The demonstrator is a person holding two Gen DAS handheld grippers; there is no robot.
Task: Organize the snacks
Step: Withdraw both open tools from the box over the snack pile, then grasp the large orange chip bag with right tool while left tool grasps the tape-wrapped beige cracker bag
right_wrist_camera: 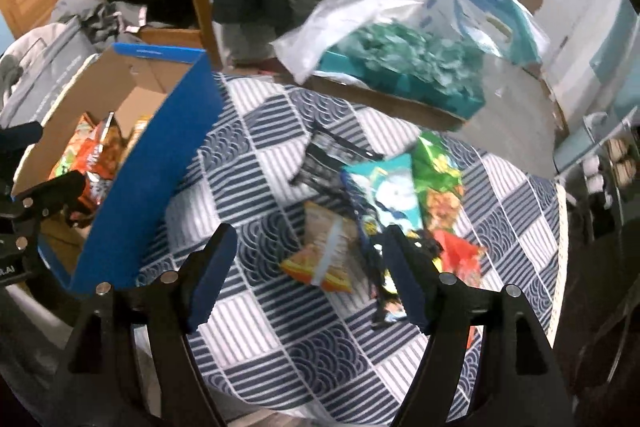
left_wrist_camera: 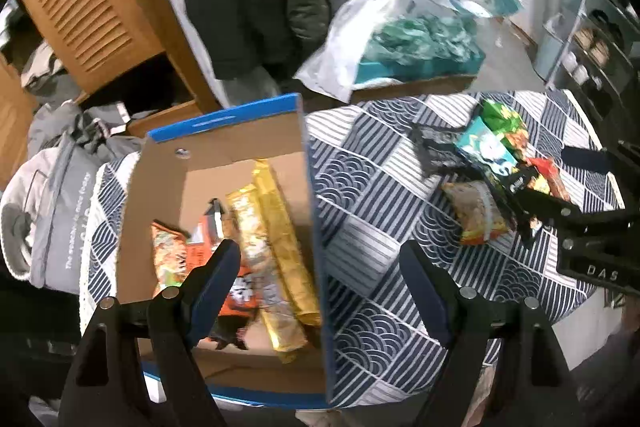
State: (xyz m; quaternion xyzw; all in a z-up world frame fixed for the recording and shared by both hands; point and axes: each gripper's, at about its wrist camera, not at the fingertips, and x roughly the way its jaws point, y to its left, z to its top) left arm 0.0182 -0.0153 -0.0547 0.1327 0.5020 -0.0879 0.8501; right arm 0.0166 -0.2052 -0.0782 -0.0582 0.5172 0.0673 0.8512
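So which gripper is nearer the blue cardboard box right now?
Left. The left gripper hangs open over the blue cardboard box; the right gripper is off beside it, over the loose snack pile.

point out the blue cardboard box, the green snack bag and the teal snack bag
blue cardboard box (right_wrist_camera: 160, 163), right wrist view, on its blue outer side wall
green snack bag (right_wrist_camera: 434, 167), right wrist view, on its upper half
teal snack bag (right_wrist_camera: 390, 191), right wrist view, on its printed front

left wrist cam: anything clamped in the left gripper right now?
No. The left gripper stands open over the cardboard box wall, with nothing between its fingers.
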